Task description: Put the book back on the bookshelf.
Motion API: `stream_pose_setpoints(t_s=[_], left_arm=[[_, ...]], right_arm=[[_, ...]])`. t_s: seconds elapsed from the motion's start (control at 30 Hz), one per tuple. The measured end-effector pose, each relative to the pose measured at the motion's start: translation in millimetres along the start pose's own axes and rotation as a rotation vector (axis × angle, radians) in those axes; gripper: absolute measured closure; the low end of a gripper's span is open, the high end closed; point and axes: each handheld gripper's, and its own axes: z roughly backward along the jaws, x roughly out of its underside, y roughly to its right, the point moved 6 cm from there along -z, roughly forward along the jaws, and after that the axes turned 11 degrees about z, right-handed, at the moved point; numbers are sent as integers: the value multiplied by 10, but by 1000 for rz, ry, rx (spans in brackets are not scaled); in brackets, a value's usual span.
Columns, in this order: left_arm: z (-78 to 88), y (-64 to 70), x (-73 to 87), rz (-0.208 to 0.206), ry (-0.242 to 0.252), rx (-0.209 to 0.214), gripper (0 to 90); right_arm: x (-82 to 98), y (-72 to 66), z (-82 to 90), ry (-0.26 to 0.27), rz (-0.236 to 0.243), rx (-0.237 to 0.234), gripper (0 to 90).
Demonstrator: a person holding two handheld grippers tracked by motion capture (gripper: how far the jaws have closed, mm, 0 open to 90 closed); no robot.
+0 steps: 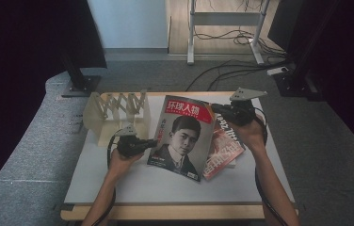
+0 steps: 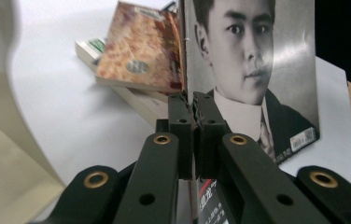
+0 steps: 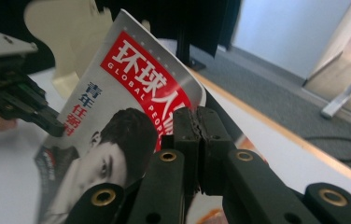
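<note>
A magazine [image 1: 182, 136] with a red title band and a black-and-white portrait on its cover is held up at a tilt over the white table [image 1: 165, 186]. My left gripper [image 1: 154, 143] is shut on its left edge, and the pads pinch the edge in the left gripper view [image 2: 194, 100], with the cover [image 2: 253, 70] beyond. My right gripper [image 1: 214, 109] is shut on the magazine's upper right edge, the jaws pressed together on the paper [image 3: 196, 116]. In the right gripper view, the left gripper [image 3: 52, 126] grips the far side of the cover [image 3: 117, 116].
A red-covered book [image 1: 224, 146] lies on a pale book under the magazine's right side, and both appear in the left gripper view [image 2: 138, 51]. A cream folding rack [image 1: 114, 115] stands at the table's back left. Stands and cables sit on the floor beyond.
</note>
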Motion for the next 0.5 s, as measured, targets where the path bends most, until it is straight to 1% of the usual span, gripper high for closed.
stream_pose_setpoints(t_s=[0.03,0.07,0.1,0.17,0.2,0.27,0.3,0.43,0.5], left_arm=[[10,-14,20,-4,4,4,877],[38,-22,46,-6,23,20,878],[50,-14,55,-8,26,21,878],[69,11,58,-30,19,10,879],[69,11,58,-30,19,10,879],[84,45,51,-58,-4,-6,879],[87,51,50,-65,-9,-10,879],[89,53,56,-74,-9,-13,880],[91,61,65,-86,-7,-14,880]], right_arm=[[-25,-13,7,6,8,-5,870],[-36,-20,10,11,10,-7,870],[-46,-30,13,17,9,-10,871],[-50,-38,18,21,7,-11,871],[-50,-38,18,21,7,-11,871],[-39,-37,27,18,4,-16,870],[-27,-36,27,15,1,-20,869],[25,-19,22,18,-18,-26,862],[63,-3,20,15,-28,-24,859]])
